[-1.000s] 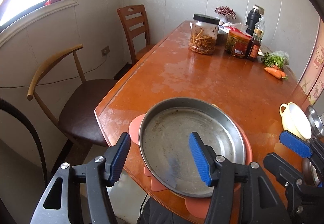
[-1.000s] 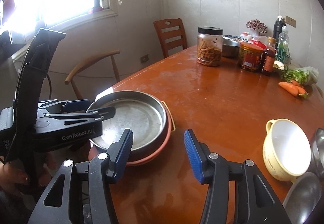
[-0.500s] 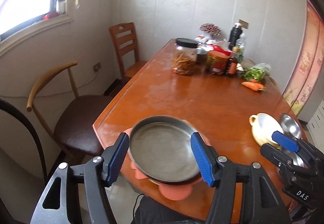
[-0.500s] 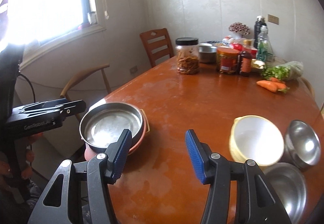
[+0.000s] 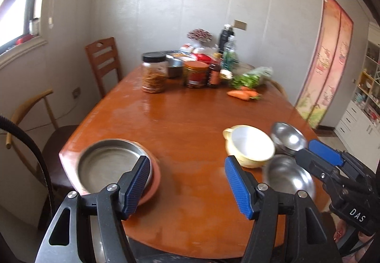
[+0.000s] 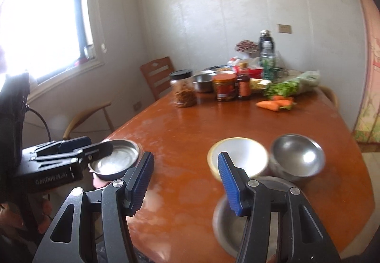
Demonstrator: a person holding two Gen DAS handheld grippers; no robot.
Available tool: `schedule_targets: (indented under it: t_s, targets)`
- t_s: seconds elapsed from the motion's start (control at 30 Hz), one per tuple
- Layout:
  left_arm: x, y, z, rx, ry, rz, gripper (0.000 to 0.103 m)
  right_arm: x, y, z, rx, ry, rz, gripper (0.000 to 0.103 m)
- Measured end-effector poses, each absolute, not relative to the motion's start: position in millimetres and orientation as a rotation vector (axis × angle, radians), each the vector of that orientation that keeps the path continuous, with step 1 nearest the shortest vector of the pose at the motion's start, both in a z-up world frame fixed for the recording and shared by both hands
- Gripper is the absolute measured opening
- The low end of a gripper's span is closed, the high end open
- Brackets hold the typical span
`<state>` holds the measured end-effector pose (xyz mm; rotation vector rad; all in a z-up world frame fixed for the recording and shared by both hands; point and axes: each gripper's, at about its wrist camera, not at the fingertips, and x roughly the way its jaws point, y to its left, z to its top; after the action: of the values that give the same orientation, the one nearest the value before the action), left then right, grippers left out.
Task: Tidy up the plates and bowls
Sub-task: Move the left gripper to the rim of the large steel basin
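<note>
On the near left table corner, the round steel pan (image 5: 111, 165) sits nested on the salmon-pink plate (image 5: 155, 182); the cream ceramic bowl (image 5: 251, 144) and two steel bowls (image 5: 288, 136) remain unstacked, judging by their spread. The left gripper (image 5: 187, 188) and right gripper (image 6: 186, 182) are both parted and empty.

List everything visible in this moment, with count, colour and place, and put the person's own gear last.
steel pan: 1, silver, near left table corner, on a pink mat
cup-shaped bowl: 1, pale yellow with handle, near right of table
steel bowls: 2, silver, beside and in front of the yellow bowl
lidded jar: 1, clear with black lid, far end
red-lidded jar: 1, far end
sauce bottle: 1, dark brown, far end
carrots: orange, count unclear, beside the greens
table: 1, reddish-brown
chairs: 2, wooden, left of the table
left gripper: black with blue fingers, open, empty
right gripper: black with blue fingers, open, empty
</note>
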<state>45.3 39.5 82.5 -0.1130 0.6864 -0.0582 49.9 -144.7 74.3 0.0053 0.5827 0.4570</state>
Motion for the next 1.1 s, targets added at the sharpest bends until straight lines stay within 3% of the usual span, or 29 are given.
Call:
schedule_targets:
  t_s: [0.3, 0.33, 0.37, 1.1]
  targets:
    - [40, -21, 91, -0.069, 0.694, -0.15, 0.065, 24, -205, 94, 0.025, 0.553, 0.361, 0.059]
    - [42, -28, 90, -0.059, 0.701, -0.159, 0.065, 23, -210, 95, 0.025, 0.556, 0.354, 0.07]
    - [41, -32, 90, -0.054, 0.705, -0.165, 0.065, 22, -218, 95, 0.022, 0.56, 0.34, 0.074]
    - [64, -92, 43, 0.041, 0.83, -0.209, 0.065, 38, -277, 49, 0.02, 0.696, 0.227, 0.074]
